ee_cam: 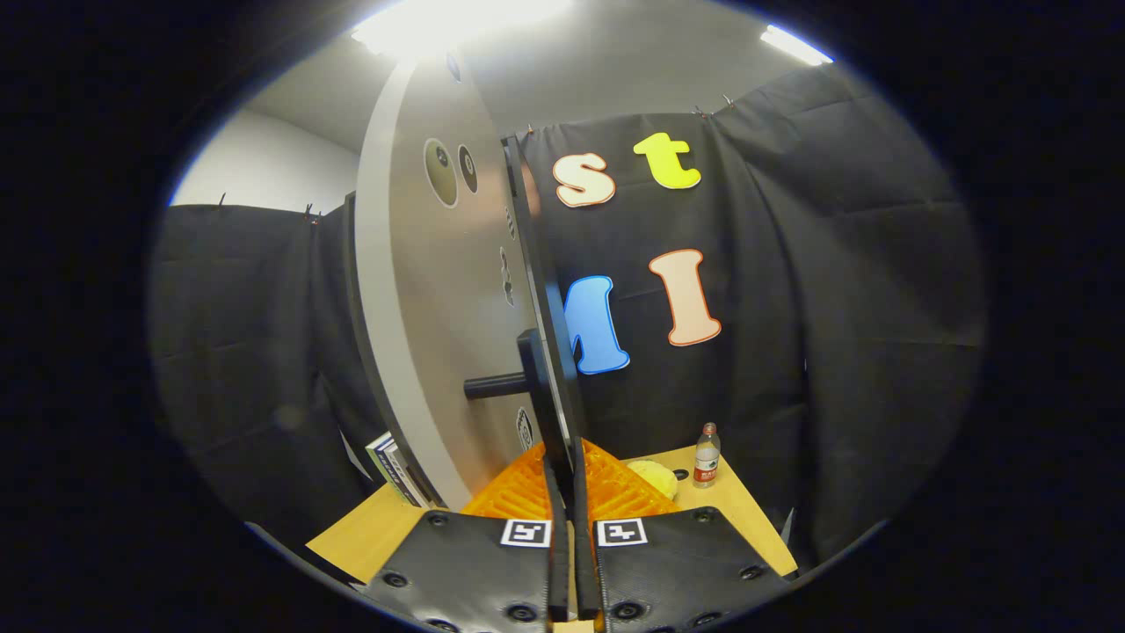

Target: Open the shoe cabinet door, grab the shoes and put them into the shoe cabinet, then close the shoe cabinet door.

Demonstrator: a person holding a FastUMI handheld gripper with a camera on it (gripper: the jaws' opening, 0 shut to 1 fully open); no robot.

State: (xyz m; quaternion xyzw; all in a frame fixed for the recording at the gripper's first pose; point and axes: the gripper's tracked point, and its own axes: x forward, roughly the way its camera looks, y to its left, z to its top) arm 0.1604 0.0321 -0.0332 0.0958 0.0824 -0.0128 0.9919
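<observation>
The shoe cabinet door (439, 290) stands edge-on straight ahead of me, a tall grey panel with a black edge strip (538, 264). A black bar handle (497, 385) sticks out from its grey face, just above my fingers. My gripper (567, 462) is shut on the door's black edge. The strip runs down between the two orange fingers (518, 494), which sit close on either side of it.
A wooden tabletop (734, 501) lies below. On it, right of the fingers, stand a small clear bottle (706, 454) and a yellow rounded object (657, 477). A few books (393, 466) lean behind the door's lower left.
</observation>
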